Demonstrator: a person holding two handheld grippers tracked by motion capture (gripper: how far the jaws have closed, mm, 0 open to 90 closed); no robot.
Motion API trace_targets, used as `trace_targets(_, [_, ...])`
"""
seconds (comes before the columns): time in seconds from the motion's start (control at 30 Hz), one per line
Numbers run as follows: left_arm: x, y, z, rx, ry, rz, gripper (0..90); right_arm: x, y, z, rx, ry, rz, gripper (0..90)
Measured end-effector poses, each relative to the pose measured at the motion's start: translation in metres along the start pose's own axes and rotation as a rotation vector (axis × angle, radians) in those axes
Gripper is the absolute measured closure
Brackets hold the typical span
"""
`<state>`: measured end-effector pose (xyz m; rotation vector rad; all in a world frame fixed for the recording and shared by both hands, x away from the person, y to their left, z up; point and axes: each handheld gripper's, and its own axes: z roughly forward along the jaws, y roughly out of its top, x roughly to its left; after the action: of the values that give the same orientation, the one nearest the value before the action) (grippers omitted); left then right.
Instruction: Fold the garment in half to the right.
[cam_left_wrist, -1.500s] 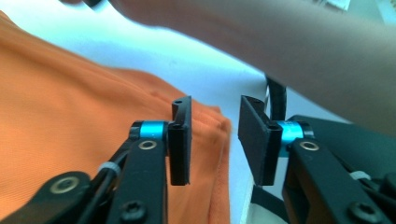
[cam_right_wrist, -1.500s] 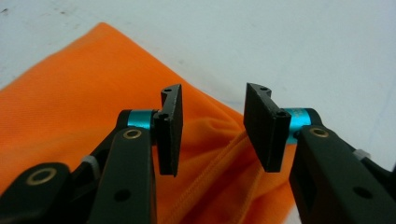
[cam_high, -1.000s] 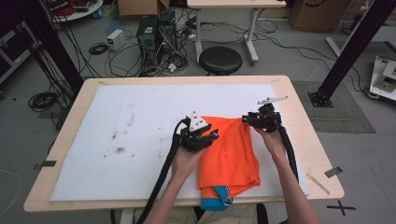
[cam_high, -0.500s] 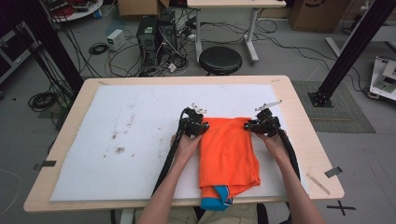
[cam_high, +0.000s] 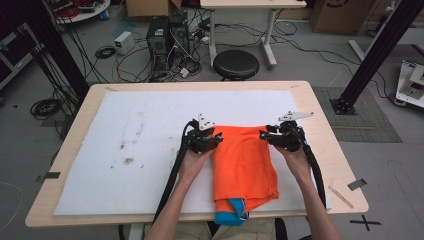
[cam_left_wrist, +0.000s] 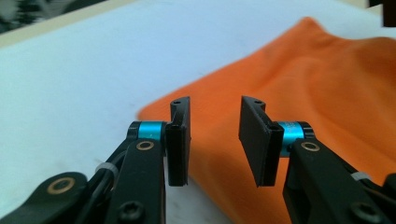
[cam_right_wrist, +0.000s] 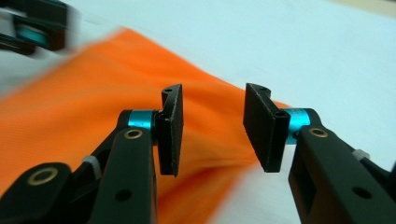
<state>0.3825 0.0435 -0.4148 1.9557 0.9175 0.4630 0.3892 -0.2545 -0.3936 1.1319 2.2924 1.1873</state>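
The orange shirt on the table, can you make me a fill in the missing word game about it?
1. The folded shirt on the white mat is mostly ____ in colour.
2. The bit poking out at the shirt's near end is ____.
3. The left gripper has its jaws ____, with nothing pinched between them.
4. The right gripper is at the shirt's far ____ corner.

Missing words: orange; blue; open; right

No words or numbers clear enough to read, one sign only, a black X (cam_high: 364, 222) made of tape on the floor by the near right corner of the worktop (cam_high: 320, 105)
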Motion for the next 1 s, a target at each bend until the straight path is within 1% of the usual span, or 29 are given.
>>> trace_targets(0.03, [-0.003, -0.002, -0.001, 0.006, -0.039, -0.004, 63.9, 0.008, 0.0, 0.0, 0.006, 0.028, -0.019, 58.7])
trace_targets(0.07, [-0.006, -0.005, -0.002, 0.016, -0.07, 0.007, 63.9, 0.016, -0.001, 0.002, 0.029, 0.042, -0.043, 58.7])
trace_targets(0.1, [-0.009, -0.008, -0.002, 0.028, -0.093, 0.013, 63.9, 0.022, -0.003, 0.006, 0.055, 0.044, -0.063, 58.7])
trace_targets(0.13, [-0.011, -0.011, -0.001, 0.049, -0.103, 0.027, 63.7, 0.026, -0.007, 0.01, 0.077, 0.042, -0.073, 59.4])
trace_targets(0.17, [-0.013, -0.014, 0.001, 0.067, -0.104, 0.04, 63.2, 0.026, -0.012, 0.015, 0.101, 0.041, -0.068, 61.4])
trace_targets(0.2, [-0.014, -0.016, 0.002, 0.076, -0.101, 0.043, 62.3, 0.025, -0.018, 0.019, 0.121, 0.034, -0.057, 64.7])
trace_targets(0.23, [-0.014, -0.018, 0.003, 0.08, -0.099, 0.038, 61.9, 0.021, -0.024, 0.021, 0.135, 0.034, -0.032, 66.2])
trace_targets(0.27, [-0.014, -0.019, 0.003, 0.083, -0.101, 0.036, 61.7, 0.016, -0.03, 0.021, 0.136, 0.044, 0.002, 68.0])
trace_targets(0.3, [-0.013, -0.02, 0.003, 0.089, -0.103, 0.032, 61.1, 0.011, -0.036, 0.019, 0.12, 0.054, 0.037, 70.5])
trace_targets(0.33, [-0.013, -0.021, 0.004, 0.096, -0.1, 0.033, 60.9, 0.006, -0.042, 0.016, 0.115, 0.052, 0.06, 74.8])
trace_targets(0.37, [-0.012, -0.022, 0.004, 0.104, -0.104, 0.034, 60.9, 0.003, -0.046, 0.012, 0.118, 0.046, 0.067, 76.6])
trace_targets(0.43, [-0.011, -0.024, 0.006, 0.128, -0.101, 0.037, 61.1, -0.003, -0.055, 0.005, 0.106, 0.061, 0.096, 79.7])
trace_targets(0.47, [-0.011, -0.026, 0.007, 0.132, -0.101, 0.034, 61.1, -0.005, -0.059, 0.002, 0.105, 0.052, 0.098, 80.2])
trace_targets(0.5, [-0.01, -0.027, 0.008, 0.131, -0.106, 0.03, 61.3, -0.007, -0.062, 0.0, 0.11, 0.041, 0.099, 79.9])
trace_targets(0.53, [-0.01, -0.027, 0.008, 0.13, -0.103, 0.03, 61.3, -0.01, -0.065, -0.002, 0.118, 0.035, 0.101, 77.7])
trace_targets(0.57, [-0.011, -0.026, 0.006, 0.125, -0.101, 0.029, 60.9, -0.012, -0.067, -0.003, 0.13, 0.02, 0.109, 72.0])
trace_targets(0.6, [-0.012, -0.024, 0.002, 0.103, -0.101, 0.024, 58.9, -0.014, -0.067, -0.005, 0.129, 0.011, 0.122, 68.2])
trace_targets(0.63, [-0.013, -0.023, -0.003, 0.081, -0.1, 0.027, 55.1, -0.014, -0.067, -0.008, 0.117, 0.007, 0.131, 66.6])
trace_targets(0.7, [-0.015, -0.021, -0.015, 0.041, -0.105, 0.028, 53.4, -0.009, -0.065, -0.017, 0.077, -0.011, 0.119, 62.8])
trace_targets(0.77, [-0.018, -0.021, -0.027, 0.018, -0.119, 0.045, 53.3, 0.0, -0.062, -0.026, 0.032, 0.017, 0.114, 59.8])
trace_targets(0.8, [-0.019, -0.022, -0.032, 0.009, -0.133, 0.045, 53.2, 0.006, -0.061, -0.031, 0.01, 0.033, 0.102, 59.4])
trace_targets(0.83, [-0.021, -0.023, -0.036, 0.003, -0.156, 0.043, 53.0, 0.014, -0.059, -0.035, -0.007, 0.06, 0.086, 59.0])
trace_targets(0.87, [-0.023, -0.025, -0.04, 0.002, -0.179, 0.051, 52.8, 0.022, -0.058, -0.037, -0.013, 0.095, 0.064, 58.8])
trace_targets(0.9, [-0.027, -0.028, -0.042, -0.001, -0.204, 0.051, 52.8, 0.031, -0.058, -0.037, -0.008, 0.125, 0.049, 58.7])
trace_targets(0.93, [-0.03, -0.03, -0.044, -0.002, -0.227, 0.061, 52.7, 0.04, -0.059, -0.036, 0.002, 0.148, 0.027, 58.8])
trace_targets(1.0, [-0.038, -0.037, -0.047, 0.007, -0.249, 0.083, 52.1, 0.055, -0.062, -0.03, 0.028, 0.185, -0.001, 59.1])
